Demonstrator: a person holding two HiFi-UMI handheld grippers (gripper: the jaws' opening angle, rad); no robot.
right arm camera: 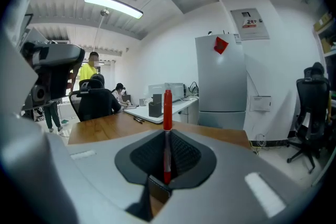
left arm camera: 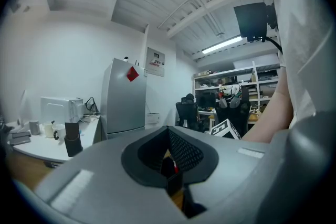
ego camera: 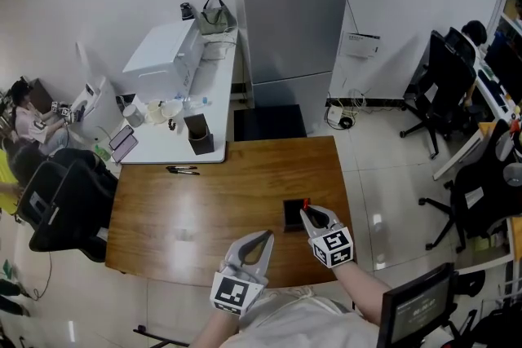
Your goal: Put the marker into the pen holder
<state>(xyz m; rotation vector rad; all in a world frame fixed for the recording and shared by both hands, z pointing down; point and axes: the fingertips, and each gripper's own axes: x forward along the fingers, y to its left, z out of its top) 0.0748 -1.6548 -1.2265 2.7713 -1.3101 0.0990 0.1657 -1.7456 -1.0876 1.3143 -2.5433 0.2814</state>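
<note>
A black square pen holder (ego camera: 291, 215) stands on the brown wooden table (ego camera: 204, 208), near its front right. My right gripper (ego camera: 308, 213) hovers right beside and over the holder, shut on a red marker (ego camera: 306, 203). In the right gripper view the marker (right arm camera: 167, 113) stands upright between the pads, with its cap end poking out past the gripper (right arm camera: 166, 168). My left gripper (ego camera: 266, 238) hangs just left of the holder over the table's front edge, its jaws together and nothing held. In the left gripper view, that gripper (left arm camera: 172, 174) shows only a dark slit.
Two pens (ego camera: 183, 169) lie at the table's far left edge. Behind it a white table (ego camera: 175, 149) carries a second black container (ego camera: 199, 134), cups and a white appliance (ego camera: 167, 49). A grey fridge (ego camera: 294, 12) stands behind. Office chairs (ego camera: 57, 204) (ego camera: 440, 85) flank the table; people sit at far left.
</note>
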